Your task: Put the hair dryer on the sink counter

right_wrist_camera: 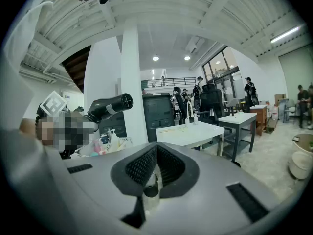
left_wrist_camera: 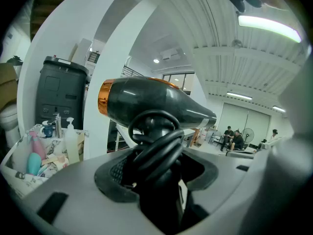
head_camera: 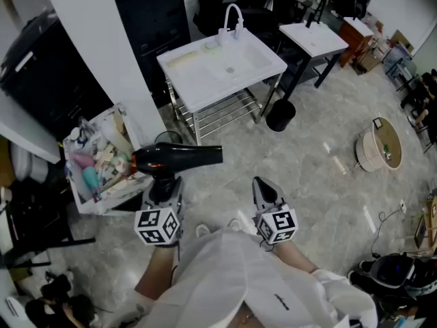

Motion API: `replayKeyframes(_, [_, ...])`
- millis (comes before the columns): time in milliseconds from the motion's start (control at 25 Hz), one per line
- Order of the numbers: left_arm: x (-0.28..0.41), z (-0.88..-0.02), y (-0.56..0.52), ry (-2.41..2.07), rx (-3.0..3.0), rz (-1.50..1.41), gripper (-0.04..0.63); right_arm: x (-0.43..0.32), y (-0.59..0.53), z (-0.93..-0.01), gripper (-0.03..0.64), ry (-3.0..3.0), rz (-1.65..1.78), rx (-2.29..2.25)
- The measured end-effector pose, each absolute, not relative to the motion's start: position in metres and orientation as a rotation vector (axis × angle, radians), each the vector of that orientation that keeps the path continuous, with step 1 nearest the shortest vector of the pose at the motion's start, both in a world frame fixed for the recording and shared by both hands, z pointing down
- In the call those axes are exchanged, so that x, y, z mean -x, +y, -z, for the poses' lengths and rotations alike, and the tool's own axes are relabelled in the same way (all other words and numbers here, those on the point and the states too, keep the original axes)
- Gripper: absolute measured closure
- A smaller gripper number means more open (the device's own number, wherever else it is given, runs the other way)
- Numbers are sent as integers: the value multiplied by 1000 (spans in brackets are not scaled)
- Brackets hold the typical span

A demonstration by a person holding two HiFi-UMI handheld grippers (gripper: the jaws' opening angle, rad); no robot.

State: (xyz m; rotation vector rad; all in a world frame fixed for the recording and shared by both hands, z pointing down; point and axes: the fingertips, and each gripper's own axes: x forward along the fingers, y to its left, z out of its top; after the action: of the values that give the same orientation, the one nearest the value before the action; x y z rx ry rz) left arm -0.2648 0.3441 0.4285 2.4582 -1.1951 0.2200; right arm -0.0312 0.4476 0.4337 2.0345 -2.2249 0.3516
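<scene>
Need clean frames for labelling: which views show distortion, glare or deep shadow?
Head view: even light, sharp, though the white sink counter is nearly washed out. Left gripper view: heavy fisheye, dark corners, ceiling lamp blooms, hair dryer handle lost in shadow. Right gripper view: fisheye too, dark corners, otherwise evenly lit.

Bright, even overhead light here; a ceiling strip (left_wrist_camera: 269, 27) glares, fisheye bends both gripper views, corners black, nearest parts soft.
</scene>
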Motion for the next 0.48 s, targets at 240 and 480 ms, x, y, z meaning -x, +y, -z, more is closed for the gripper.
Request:
replayKeyframes(240, [270, -429, 343, -1198, -2456, -211, 341, 38, 445, -435, 600, -2239, -360, -2032])
replayKeyframes(480, [278, -431, 342, -1196, -2455, -196, 341, 47, 441, -439, 600, -2254, -390, -2027])
